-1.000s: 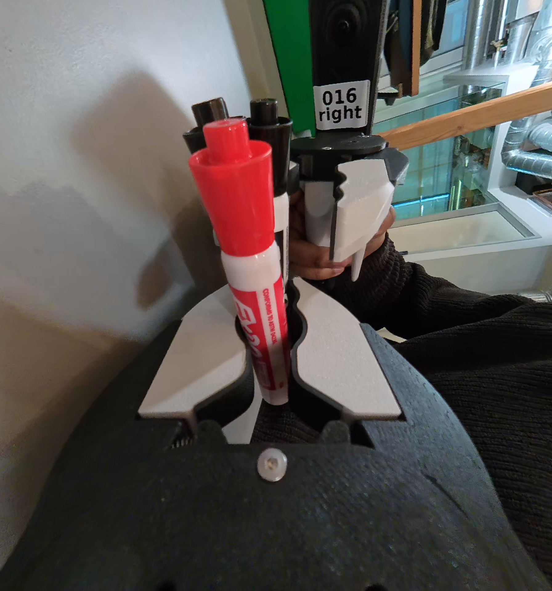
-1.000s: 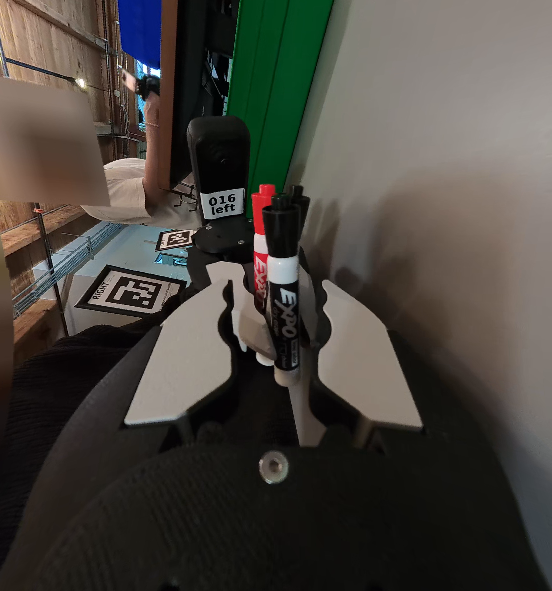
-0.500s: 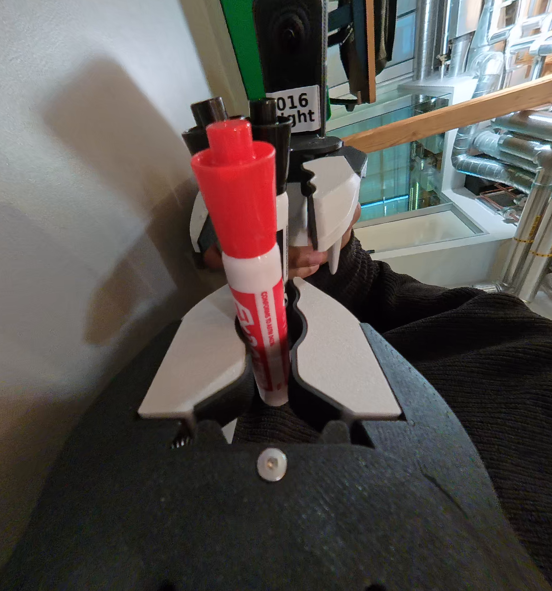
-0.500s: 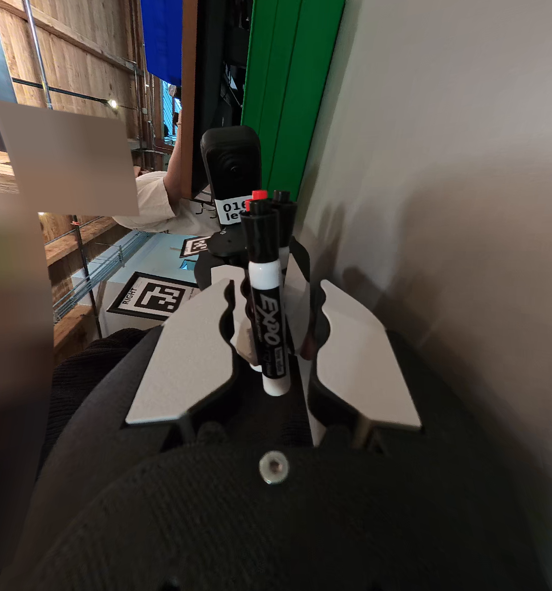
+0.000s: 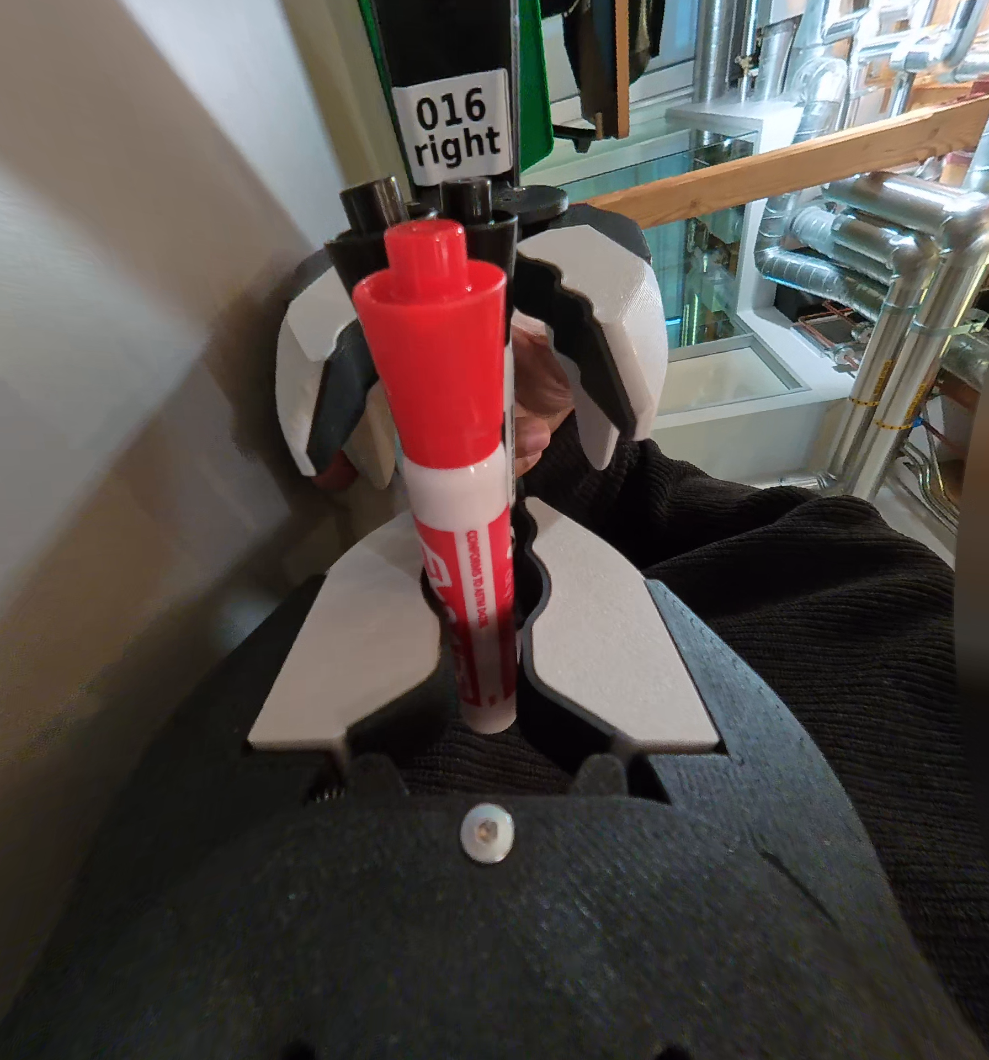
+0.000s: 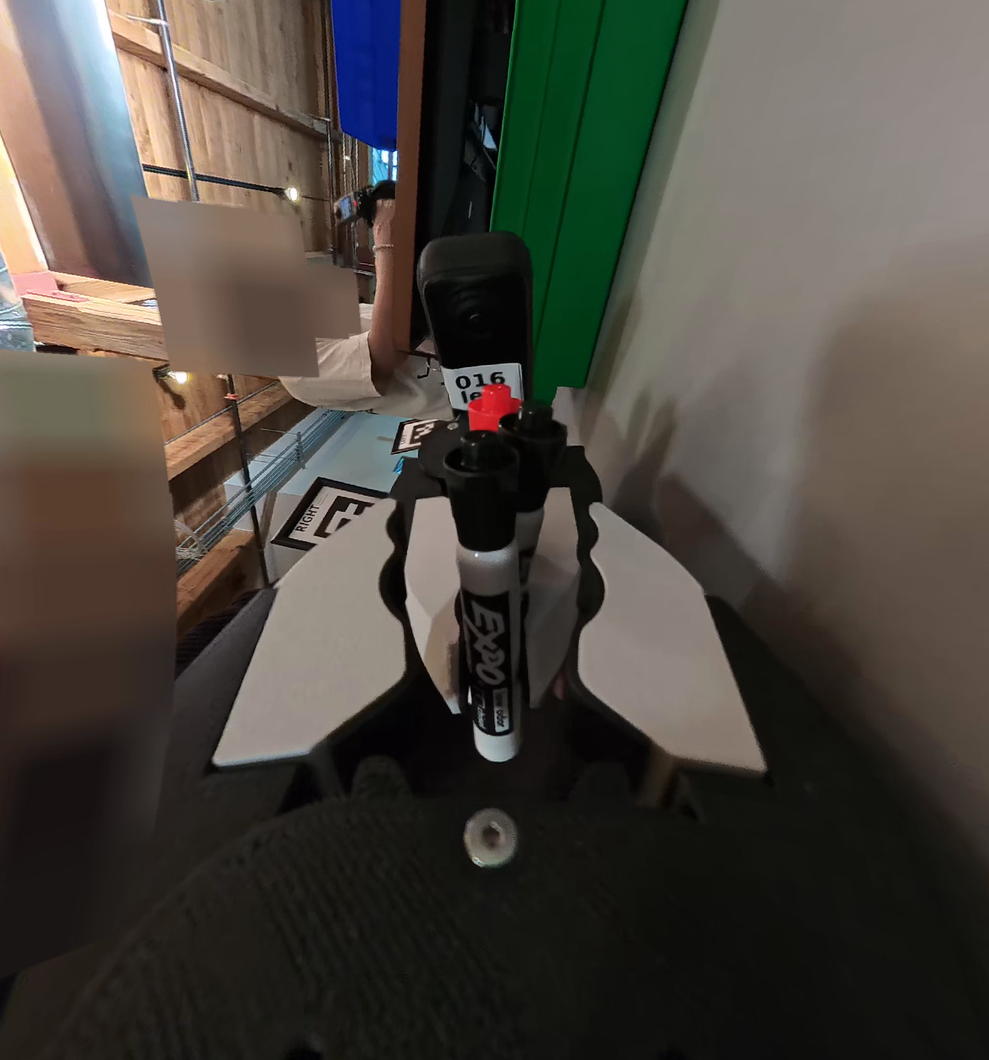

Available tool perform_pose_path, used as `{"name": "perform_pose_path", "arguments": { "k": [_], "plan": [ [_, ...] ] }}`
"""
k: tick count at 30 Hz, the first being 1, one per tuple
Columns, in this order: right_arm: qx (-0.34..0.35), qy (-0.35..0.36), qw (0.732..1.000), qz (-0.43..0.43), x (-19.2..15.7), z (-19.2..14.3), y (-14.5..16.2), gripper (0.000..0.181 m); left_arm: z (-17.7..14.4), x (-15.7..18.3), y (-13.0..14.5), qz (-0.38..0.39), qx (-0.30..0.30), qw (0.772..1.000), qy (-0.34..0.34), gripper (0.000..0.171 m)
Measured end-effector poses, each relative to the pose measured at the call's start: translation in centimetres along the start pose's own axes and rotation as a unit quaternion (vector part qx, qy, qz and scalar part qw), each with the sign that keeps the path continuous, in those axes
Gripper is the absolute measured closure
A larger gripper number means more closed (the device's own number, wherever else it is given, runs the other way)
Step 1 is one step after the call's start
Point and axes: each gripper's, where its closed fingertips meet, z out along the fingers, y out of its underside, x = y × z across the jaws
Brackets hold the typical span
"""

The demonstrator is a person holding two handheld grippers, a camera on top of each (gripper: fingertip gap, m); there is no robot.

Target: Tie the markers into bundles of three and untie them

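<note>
Three markers, one red marker [image 5: 440,401] and two black, sit gathered in the left gripper [image 5: 481,608], fingers pinching them; the right gripper [image 6: 492,579] surrounds them, fingers spread, no tie visible, so bundling seems undone.

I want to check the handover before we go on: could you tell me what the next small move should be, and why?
Probably close the right gripper gently on the bundle. The left gripper is shut on the red marker and two black markers, while the right one's jaws stand open either side of them, touching nothing. No tie shows around the markers, so a second grip would likely steady them.
</note>
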Motion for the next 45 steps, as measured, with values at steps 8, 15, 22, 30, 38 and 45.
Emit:
{"name": "perform_pose_path", "arguments": {
  "k": [8,15,22,30,38,45],
  "plan": [
    [-0.039,-0.011,0.999,-0.005,-0.1,0.7,1.5,0.132,0.5,0.3,0.8,-0.003,-0.021,1.000,0.009,0.152],
    [-0.047,-0.028,0.998,-0.001,-0.3,0.8,1.8,0.156,0.6,0.2,1.0,-0.006,-0.026,1.000,0.009,0.152],
    [-0.047,-0.025,0.999,-0.008,-0.2,0.5,1.7,0.162,0.5,0.1,1.0,-0.010,-0.026,1.000,0.008,0.152],
    [-0.040,-0.024,0.999,-0.004,-0.2,0.3,1.5,0.163,0.3,0.2,0.7,-0.015,-0.019,1.000,0.017,0.152],
    [-0.038,-0.026,0.999,-0.005,-0.3,0.2,1.3,0.162,0.2,0.3,0.6,-0.015,-0.015,1.000,0.022,0.151],
    [-0.037,-0.025,0.999,-0.004,-0.3,0.2,1.3,0.163,0.1,0.3,0.5,-0.014,-0.014,1.000,0.024,0.152]
  ]
}}
